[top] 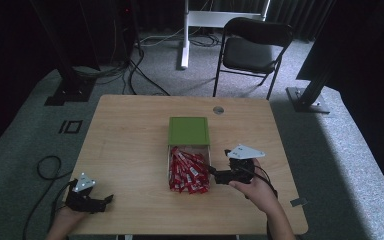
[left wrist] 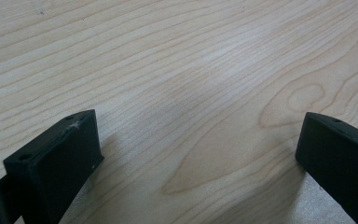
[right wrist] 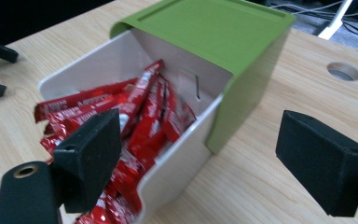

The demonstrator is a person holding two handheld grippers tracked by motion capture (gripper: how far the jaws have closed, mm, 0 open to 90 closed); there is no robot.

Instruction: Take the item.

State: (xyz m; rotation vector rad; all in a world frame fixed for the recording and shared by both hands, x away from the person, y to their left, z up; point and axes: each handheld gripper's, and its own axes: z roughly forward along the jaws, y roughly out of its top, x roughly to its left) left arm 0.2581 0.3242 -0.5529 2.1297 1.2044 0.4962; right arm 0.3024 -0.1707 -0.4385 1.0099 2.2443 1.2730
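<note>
High view: a light wooden table (top: 130, 150) is filling the middle of the frame, with a black folding chair (top: 252, 47) standing on grey carpet beyond it at the upper centre. Lying on its side at the table's centre is a white box (right wrist: 177, 154) with a green sliding lid (top: 189, 131); the lid is covering the far half and the near half is standing open. Red stick sachets (top: 187, 172) are spilling out of the open half toward the bottom of the frame, piled loosely.

The right gripper (top: 211, 171) is sitting just right of the sachet pile, held by a hand (top: 257, 190) coming in from the lower right, its tips pointing left at the pile. In the right gripper view its jaws are standing wide apart with nothing between them: the left jaw is hanging in front of the sachets in the lower left, the right jaw over bare wood at the right edge, and the box's near white wall is lying between them. A round cable hole (right wrist: 343, 71) is showing in the tabletop at upper right.

The left gripper (top: 107, 200) is resting at the table's lower left corner, well apart from the box. In the left gripper view its jaws are spread wide over bare wood grain, holding nothing.
</note>
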